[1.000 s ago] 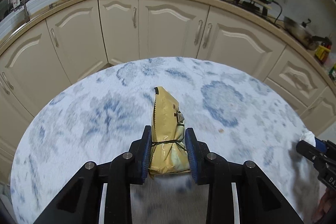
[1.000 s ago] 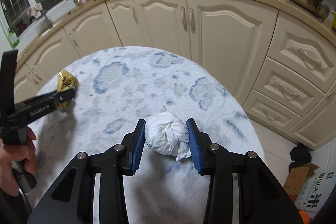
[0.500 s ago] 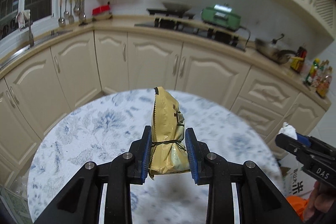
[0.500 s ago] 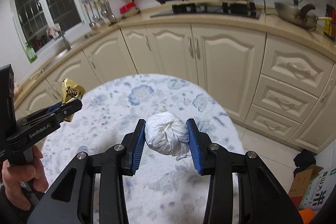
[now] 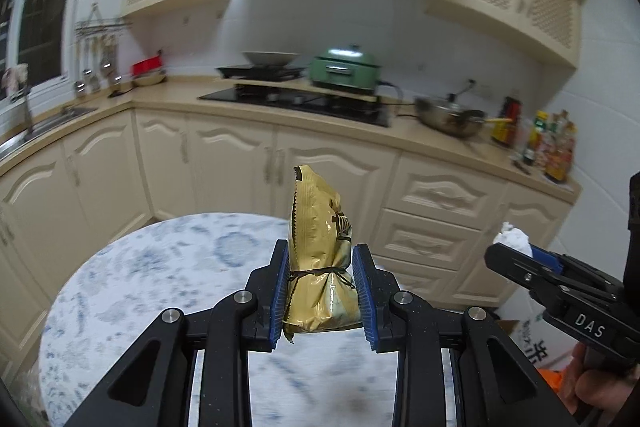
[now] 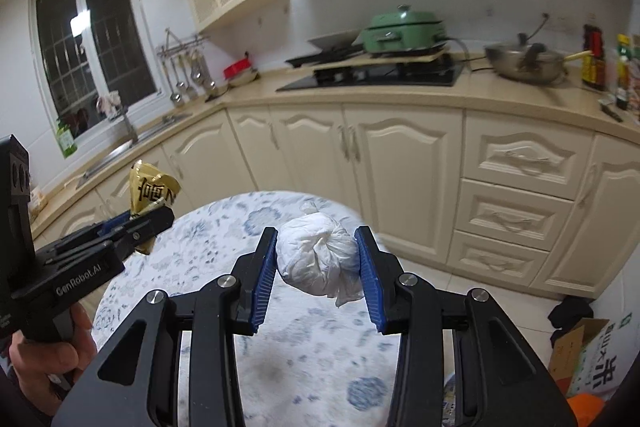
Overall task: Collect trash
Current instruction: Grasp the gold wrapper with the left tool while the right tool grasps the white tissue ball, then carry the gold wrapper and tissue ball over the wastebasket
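Observation:
My left gripper (image 5: 320,287) is shut on a gold snack wrapper (image 5: 320,247) tied with a dark band, held upright well above the round table (image 5: 160,267). My right gripper (image 6: 318,269) is shut on a crumpled white paper ball (image 6: 318,261), also held above the table (image 6: 312,359). The right gripper shows at the right of the left wrist view (image 5: 520,267) with the white ball (image 5: 514,237) in it. The left gripper (image 6: 154,221) shows at the left of the right wrist view with the gold wrapper (image 6: 152,193).
The table has a blue-and-white floral cloth. Cream kitchen cabinets (image 6: 400,167) and a countertop with a stove, a green pot (image 6: 404,29) and a pan run behind it. A cardboard box (image 6: 588,351) and something orange sit on the floor at the lower right.
Both grippers have risen from near the table top, each still holding its piece of trash. The views now take in the counter and upper cabinets.

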